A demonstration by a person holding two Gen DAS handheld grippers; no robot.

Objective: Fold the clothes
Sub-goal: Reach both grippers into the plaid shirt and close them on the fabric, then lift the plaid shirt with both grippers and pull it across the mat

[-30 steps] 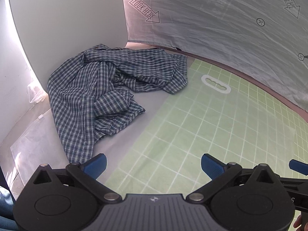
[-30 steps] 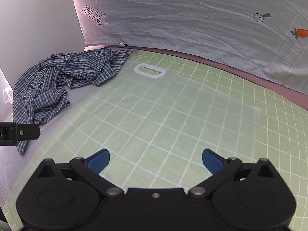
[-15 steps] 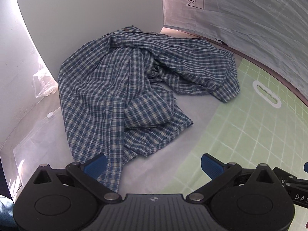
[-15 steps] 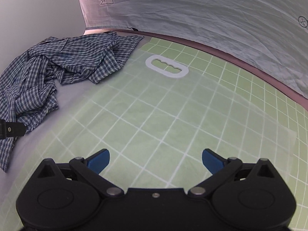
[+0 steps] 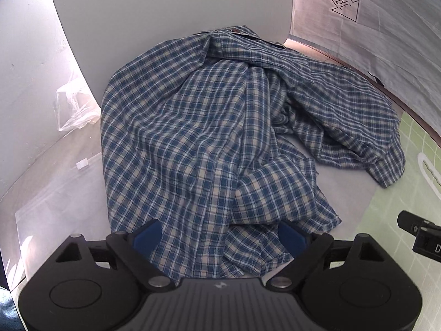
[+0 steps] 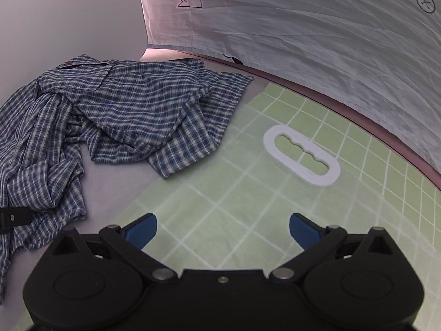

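Green grid mat (image 6: 248, 193) is sitting right of the crumpled plaid shirt (image 5: 193, 138). Left gripper (image 5: 219, 238) is hanging spread over the shirt's hem; only the right wrist view is showing the right gripper (image 6: 223, 227) spread over the mat, near its white handle ring (image 6: 301, 155).

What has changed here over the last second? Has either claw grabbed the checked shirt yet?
Not yet. The left gripper has moved forward onto the crumpled plaid shirt; its open jaws now straddle the near hem. The right gripper has advanced over the green grid mat towards the shirt, also open. The shirt and the white handle cutout have stayed put.
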